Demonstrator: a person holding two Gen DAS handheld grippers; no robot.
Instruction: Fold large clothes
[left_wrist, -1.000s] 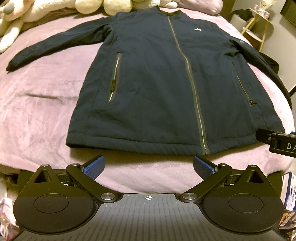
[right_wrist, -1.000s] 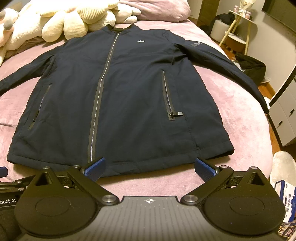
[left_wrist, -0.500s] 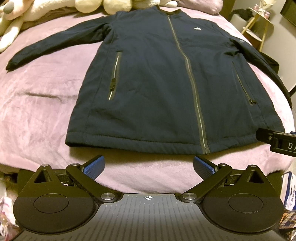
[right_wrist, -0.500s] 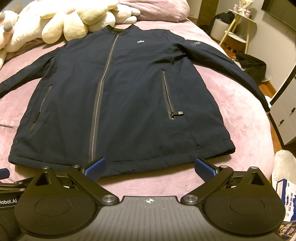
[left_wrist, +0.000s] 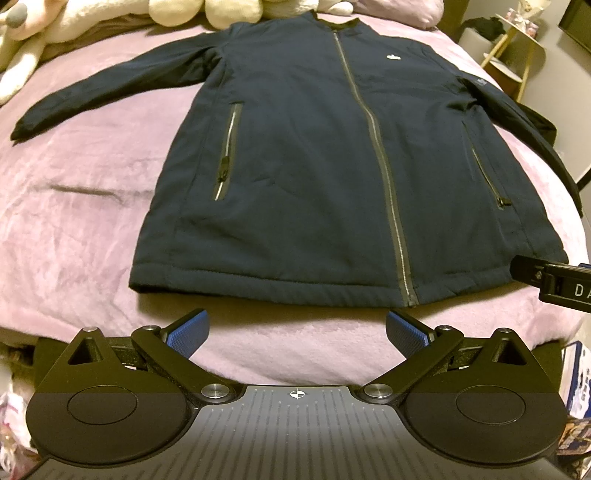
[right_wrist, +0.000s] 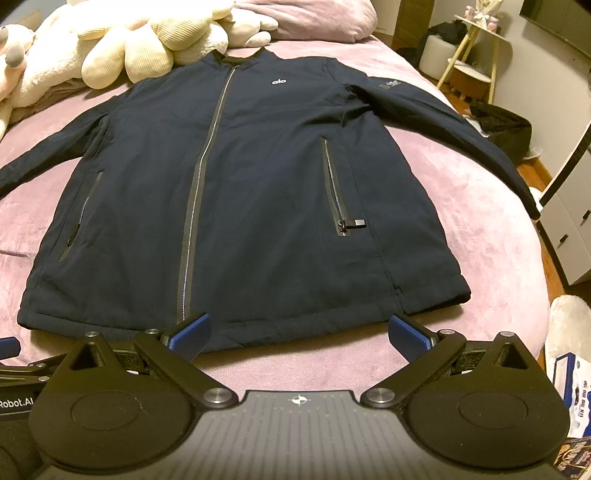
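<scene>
On the bed (left_wrist: 74, 229), across the middle of its pink plush cover, lay one navy jacket (left_wrist: 314, 166), front side up, zipped closed along its centre zip (left_wrist: 373, 147), collar toward the head edge and hem (left_wrist: 258, 288) toward the foot edge; both sleeves were spread outward, the one on the viewer's left (left_wrist: 92, 92) ending near the left edge of the bed, the other (right_wrist: 461, 125) reaching the right edge, its cuff at or just past that edge. Two zipped side pockets, one per front panel, the right-hand one (right_wrist: 338, 192) with its pull tab lying sideways; small white logo (right_wrist: 279, 81) on the chest. At the head edge, touching or just behind the collar: cream plush toys (right_wrist: 147, 44) and a pink pillow (right_wrist: 314, 18). Beyond the right edge of the bed: a small side table (right_wrist: 476, 55) and a dark bundle on the floor (right_wrist: 506, 125). Left gripper (left_wrist: 295, 328): held off the foot edge of the bed, blue pads (left_wrist: 186, 332) spread wide apart, nothing between them, short of the hem and not touching it. Right gripper (right_wrist: 299, 332): likewise at the foot edge, blue pads (right_wrist: 408, 334) spread wide, nothing held, tips overlapping the hem in view; contact with the cloth could not be told. Part of the right gripper's body showed at the right border of the left wrist view, just beside the jacket's hem corner
</scene>
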